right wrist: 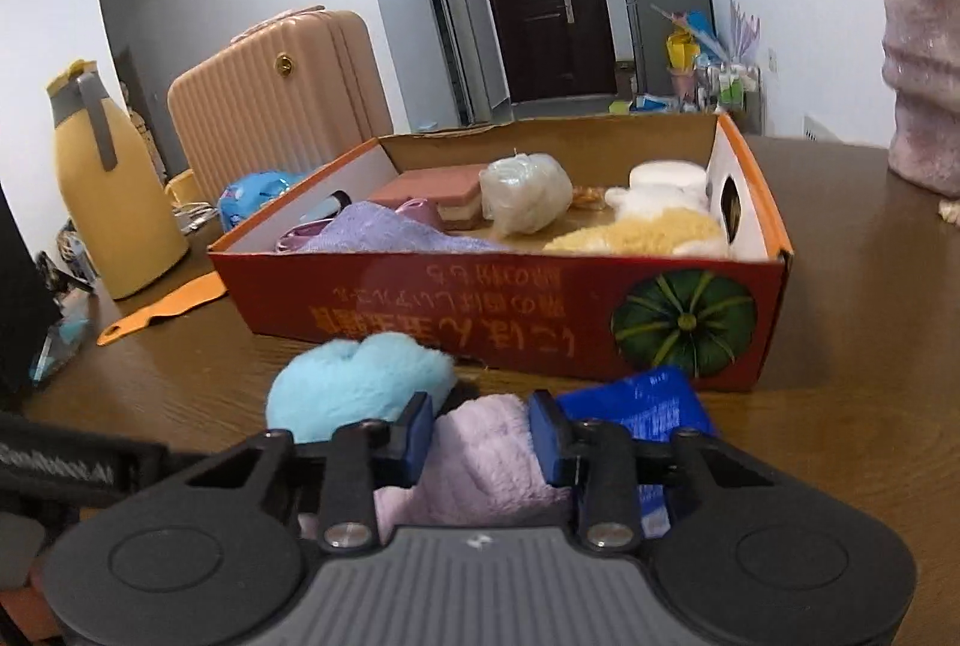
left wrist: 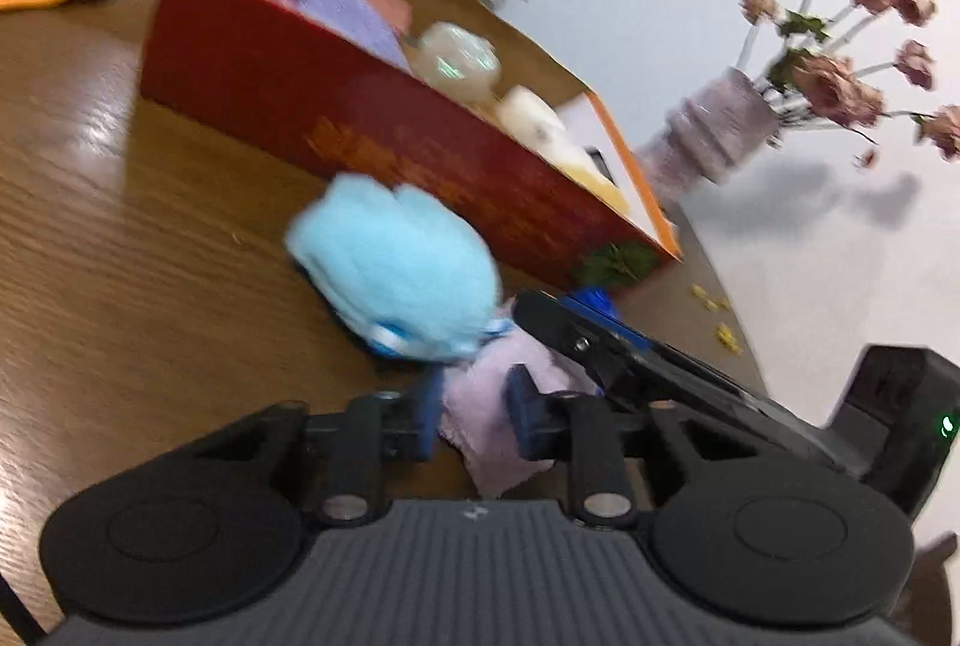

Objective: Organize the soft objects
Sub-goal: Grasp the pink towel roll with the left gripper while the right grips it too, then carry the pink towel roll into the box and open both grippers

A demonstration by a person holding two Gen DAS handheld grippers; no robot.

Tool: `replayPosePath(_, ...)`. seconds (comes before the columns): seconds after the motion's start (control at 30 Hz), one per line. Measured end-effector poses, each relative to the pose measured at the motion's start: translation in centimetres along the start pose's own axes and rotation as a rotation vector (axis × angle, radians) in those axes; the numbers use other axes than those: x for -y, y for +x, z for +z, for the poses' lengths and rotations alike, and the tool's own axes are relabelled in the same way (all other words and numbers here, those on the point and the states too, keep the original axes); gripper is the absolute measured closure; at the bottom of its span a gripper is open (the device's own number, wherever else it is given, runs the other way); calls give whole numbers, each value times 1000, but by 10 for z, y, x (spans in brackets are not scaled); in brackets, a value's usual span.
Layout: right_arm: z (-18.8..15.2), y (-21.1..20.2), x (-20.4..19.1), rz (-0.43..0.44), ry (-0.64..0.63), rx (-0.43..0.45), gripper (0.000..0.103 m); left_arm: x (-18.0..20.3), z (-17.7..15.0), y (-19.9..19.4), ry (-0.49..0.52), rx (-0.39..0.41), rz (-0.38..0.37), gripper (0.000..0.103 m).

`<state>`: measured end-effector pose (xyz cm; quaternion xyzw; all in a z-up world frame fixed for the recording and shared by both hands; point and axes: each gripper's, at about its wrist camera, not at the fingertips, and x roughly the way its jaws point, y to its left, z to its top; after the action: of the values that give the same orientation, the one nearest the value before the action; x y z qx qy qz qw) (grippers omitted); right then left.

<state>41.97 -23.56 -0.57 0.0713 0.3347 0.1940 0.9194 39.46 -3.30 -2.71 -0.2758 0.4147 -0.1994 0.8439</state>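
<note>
At 9 o'clock on the tabletop (right wrist: pixel 840 286) stood a yellow jug (right wrist: pixel 114 190), with an orange comb (right wrist: pixel 162 313) lying beside it. At 12 o'clock sat the red box (right wrist: pixel 492 310), holding a purple towel (right wrist: pixel 384 232), a wrapped white bundle (right wrist: pixel 525 193) and a cream plush (right wrist: pixel 654 226). A light blue plush (right wrist: pixel 354 385) lay just before it. Both the left tongs (left wrist: pixel 471 409) and the right tongs (right wrist: pixel 480 436) were clamped on the pink cloth (right wrist: pixel 480 460). A blue packet (right wrist: pixel 648 403) lay at 2 o'clock, a vase (right wrist: pixel 924 88) beyond.
</note>
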Motion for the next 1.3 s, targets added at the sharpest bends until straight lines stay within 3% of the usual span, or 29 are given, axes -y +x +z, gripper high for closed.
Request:
replayPosePath(0.17,-27,-37,-11,13,43,-30,73,2,-22,-27,86,-20,-4,81)
replayPosePath(0.33,-77,-90,-29,66,153,16,71,-8,-51,-64,76,-48,-32,82)
replayPosePath(0.47,-102,-116,-42,103,201,10,71,-11,-64,-91,66,-12,-11,80)
replayPosePath(0.6,-106,-135,-48,93,190,38,71,-14,-68,-121,49,54,14,66)
replayPosePath(0.63,-105,-140,-47,91,189,50,71,-13,-71,-130,48,67,0,63)
replayPosePath(0.7,-105,-146,-47,94,181,53,71,-12,-79,-142,40,72,-33,46)
replayPosePath(0.77,-104,-145,-45,108,170,34,70,-9,-89,-146,14,43,-65,39)
replayPosePath(0.83,-102,-137,-42,124,170,16,70,-4,-95,-144,14,14,-99,39)
replayPosePath(0.9,-103,-129,-40,110,186,-10,70,3,-96,-138,43,18,-74,39)
replayPosePath(0.97,-105,-121,-37,127,217,-25,70,3,-93,-128,62,26,-35,41)
replayPosePath(1.17,-109,-113,-33,158,289,-24,70,1,-87,-103,136,6,5,79)
replayPosePath(1.3,-108,-108,-31,160,288,-34,78,-4,-80,-97,122,-33,-10,85)
